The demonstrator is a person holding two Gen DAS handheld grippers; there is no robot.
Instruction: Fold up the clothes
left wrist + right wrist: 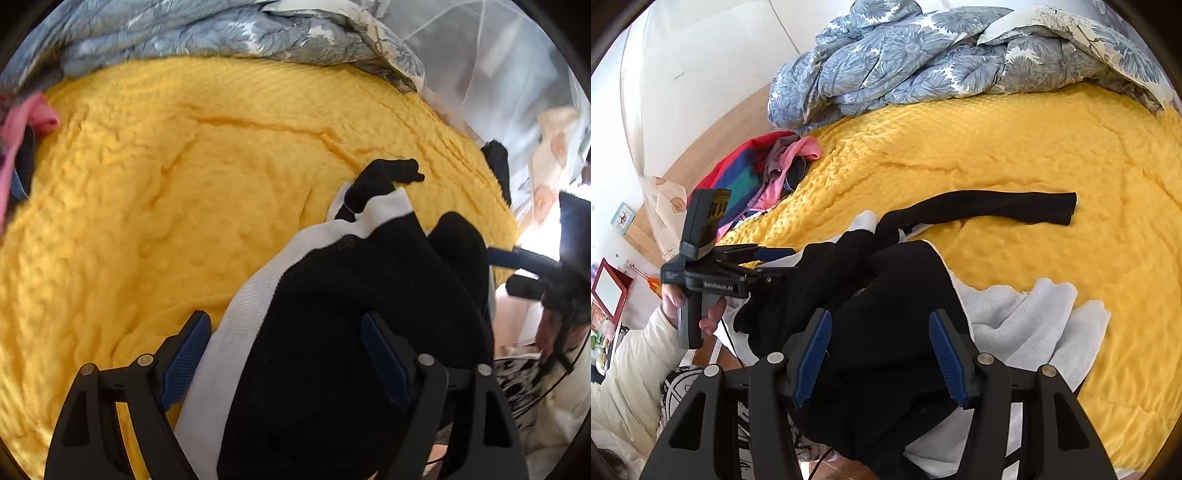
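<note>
A black and white garment point(897, 280) lies bunched at the near edge of a yellow bedspread point(1052, 147). One black sleeve point(997, 206) stretches out to the right, and white knit folds point(1034, 325) spread beside it. My right gripper point(881, 356) points down into the bunch, its blue pads closed on a thick fold of black cloth. In the left wrist view the same garment point(332, 295) lies under my left gripper point(286, 358), whose jaws stand wide open over the white and black cloth without pinching it. A hand holds the left gripper point(775, 264) at the garment's left end.
A crumpled blue-grey floral duvet point(923, 55) fills the far side of the bed. A pile of pink, red and blue clothes point(768, 166) sits at the bed's left edge. A cream sleeve point(631, 362) and a black-and-white patterned cloth point(679, 384) are at lower left.
</note>
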